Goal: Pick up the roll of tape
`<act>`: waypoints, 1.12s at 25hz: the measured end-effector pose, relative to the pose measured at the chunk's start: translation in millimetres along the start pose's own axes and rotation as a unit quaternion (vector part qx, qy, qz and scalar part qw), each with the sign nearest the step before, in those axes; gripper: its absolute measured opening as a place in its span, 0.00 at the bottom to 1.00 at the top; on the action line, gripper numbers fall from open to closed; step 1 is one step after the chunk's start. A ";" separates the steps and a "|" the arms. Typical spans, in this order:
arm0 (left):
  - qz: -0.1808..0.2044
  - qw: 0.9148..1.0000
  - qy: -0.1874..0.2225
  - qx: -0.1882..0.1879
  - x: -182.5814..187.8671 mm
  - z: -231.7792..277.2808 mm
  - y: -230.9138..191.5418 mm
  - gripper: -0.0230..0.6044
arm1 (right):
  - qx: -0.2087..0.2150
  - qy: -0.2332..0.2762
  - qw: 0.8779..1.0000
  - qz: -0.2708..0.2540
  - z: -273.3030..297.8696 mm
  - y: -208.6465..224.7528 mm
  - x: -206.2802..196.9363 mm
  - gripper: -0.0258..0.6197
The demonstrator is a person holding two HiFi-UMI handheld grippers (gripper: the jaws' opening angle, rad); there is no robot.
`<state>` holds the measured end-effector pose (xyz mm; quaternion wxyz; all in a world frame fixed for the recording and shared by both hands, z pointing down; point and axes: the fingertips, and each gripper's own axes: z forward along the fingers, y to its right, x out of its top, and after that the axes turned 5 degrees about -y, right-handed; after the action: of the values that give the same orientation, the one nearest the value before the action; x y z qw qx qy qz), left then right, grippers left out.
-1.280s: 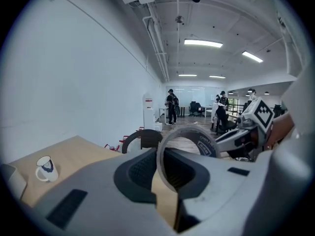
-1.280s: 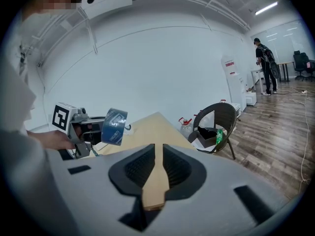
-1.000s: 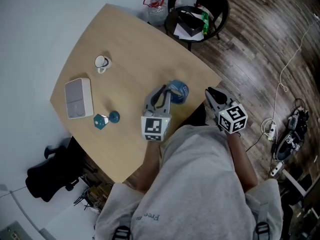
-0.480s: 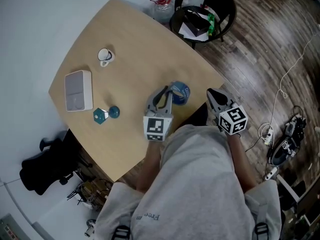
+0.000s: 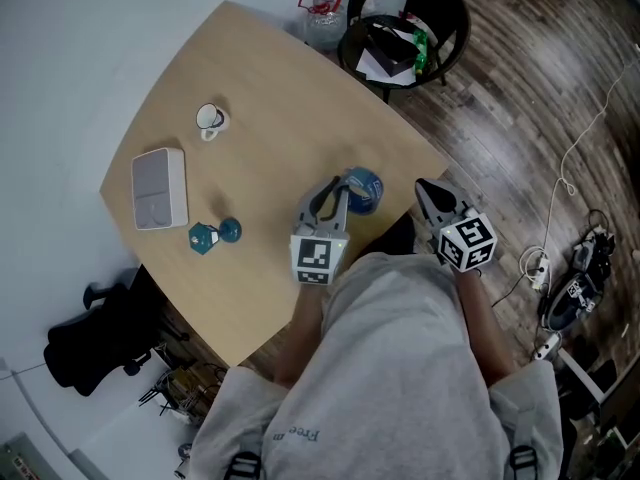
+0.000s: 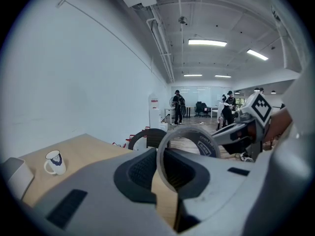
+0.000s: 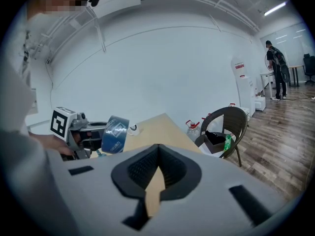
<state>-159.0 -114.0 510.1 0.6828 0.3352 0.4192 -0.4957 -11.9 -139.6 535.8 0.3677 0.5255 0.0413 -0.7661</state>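
Observation:
The roll of tape (image 5: 362, 190) is blue with a white inner core. It stands upright on edge, held just above the wooden table (image 5: 260, 98) near its right edge. My left gripper (image 5: 328, 200) is shut on its rim; in the left gripper view the ring (image 6: 204, 142) rises between the pads of that gripper (image 6: 167, 176). My right gripper (image 5: 432, 196) hovers beyond the table edge to the right of the roll, jaws together with nothing between them (image 7: 157, 168). In the right gripper view the tape (image 7: 115, 134) shows at the left, in the left gripper (image 7: 81, 132).
A white mug (image 5: 208, 120), a white flat box (image 5: 158, 189) and two small teal things (image 5: 203, 238) sit on the table's left part. A black chair (image 5: 400, 18) with items on its seat and a water jug (image 5: 322, 23) stand behind. Cables (image 5: 570, 288) lie on the floor at right.
The right gripper's jaws have drawn together. The left gripper and the tape stay at nearly the same spot; the head view has shifted slightly.

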 end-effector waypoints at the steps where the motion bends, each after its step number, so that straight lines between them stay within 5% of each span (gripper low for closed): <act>1: 0.002 1.000 0.000 -0.002 0.3 1.1 0.6 0.10 | 0.001 -0.001 1.000 -0.001 0.8 -0.8 -0.1 0.05; 28: 0.005 1.000 -0.005 -0.018 1.7 19.8 -5.5 0.10 | -0.003 -0.020 1.000 -0.010 7.1 3.6 -2.5 0.05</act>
<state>-159.2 -133.5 516.7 0.6935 0.3222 0.4229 -0.4863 -14.7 -144.1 542.2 0.3622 0.5083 0.0418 -0.7802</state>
